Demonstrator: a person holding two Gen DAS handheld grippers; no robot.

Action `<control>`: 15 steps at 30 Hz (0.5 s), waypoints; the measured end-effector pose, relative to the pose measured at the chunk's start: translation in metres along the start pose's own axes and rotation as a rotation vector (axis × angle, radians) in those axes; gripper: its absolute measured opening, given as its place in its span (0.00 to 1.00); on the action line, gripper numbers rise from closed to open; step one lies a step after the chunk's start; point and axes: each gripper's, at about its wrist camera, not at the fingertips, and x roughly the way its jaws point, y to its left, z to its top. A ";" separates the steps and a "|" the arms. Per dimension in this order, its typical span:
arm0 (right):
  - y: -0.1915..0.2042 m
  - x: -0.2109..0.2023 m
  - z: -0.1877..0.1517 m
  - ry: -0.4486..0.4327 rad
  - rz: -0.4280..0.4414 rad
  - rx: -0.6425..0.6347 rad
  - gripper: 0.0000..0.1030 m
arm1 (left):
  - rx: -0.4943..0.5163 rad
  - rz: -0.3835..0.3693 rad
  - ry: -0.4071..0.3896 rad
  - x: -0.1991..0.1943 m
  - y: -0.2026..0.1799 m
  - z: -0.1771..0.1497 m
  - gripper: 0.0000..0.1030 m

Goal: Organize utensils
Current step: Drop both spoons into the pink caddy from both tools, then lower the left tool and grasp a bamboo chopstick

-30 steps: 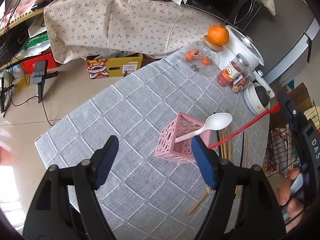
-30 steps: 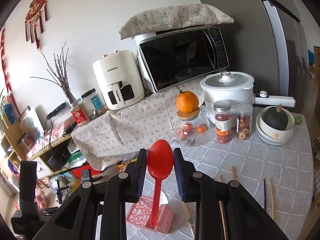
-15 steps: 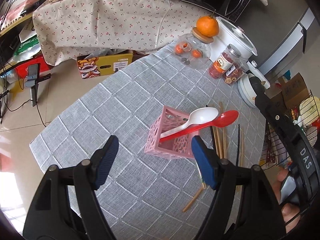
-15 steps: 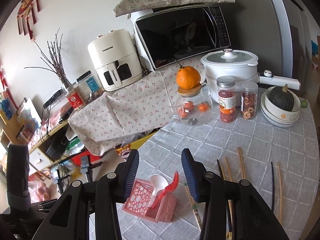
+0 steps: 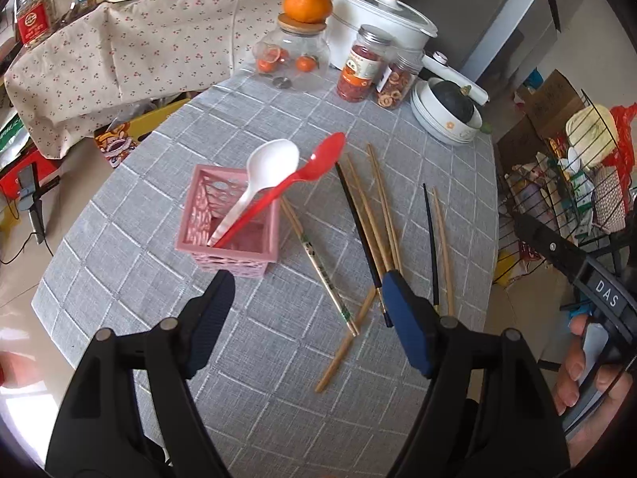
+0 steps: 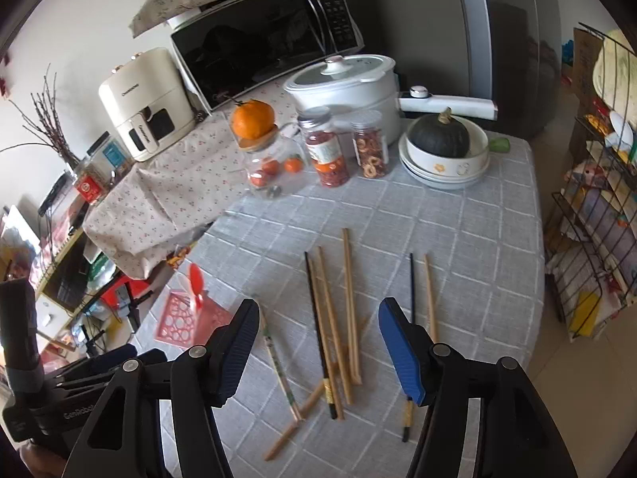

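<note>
Pink lattice plastic holder; smooth red spoon inside.

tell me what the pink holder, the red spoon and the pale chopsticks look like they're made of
Pink holder: probably moulded plastic, matte, judging by its uniform colour and the cut-out pattern in its walls.
Red spoon: likely plastic, glossy, with a bright highlight on the bowl and a thin handle.
Pale chopsticks: apparently bamboo or wood, given the dull tan finish; grain is too fine to see.
</note>
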 end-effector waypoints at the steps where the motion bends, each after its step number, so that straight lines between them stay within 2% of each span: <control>1: -0.010 0.000 -0.003 0.016 -0.006 0.014 0.62 | 0.018 0.003 0.005 0.003 -0.007 -0.001 0.74; 6: -0.048 0.005 -0.014 0.088 -0.044 0.033 0.66 | 0.087 0.016 0.027 0.018 -0.040 -0.005 0.74; 15: -0.083 0.037 -0.023 0.208 -0.134 -0.085 0.67 | 0.227 0.017 0.026 0.051 -0.096 0.013 0.74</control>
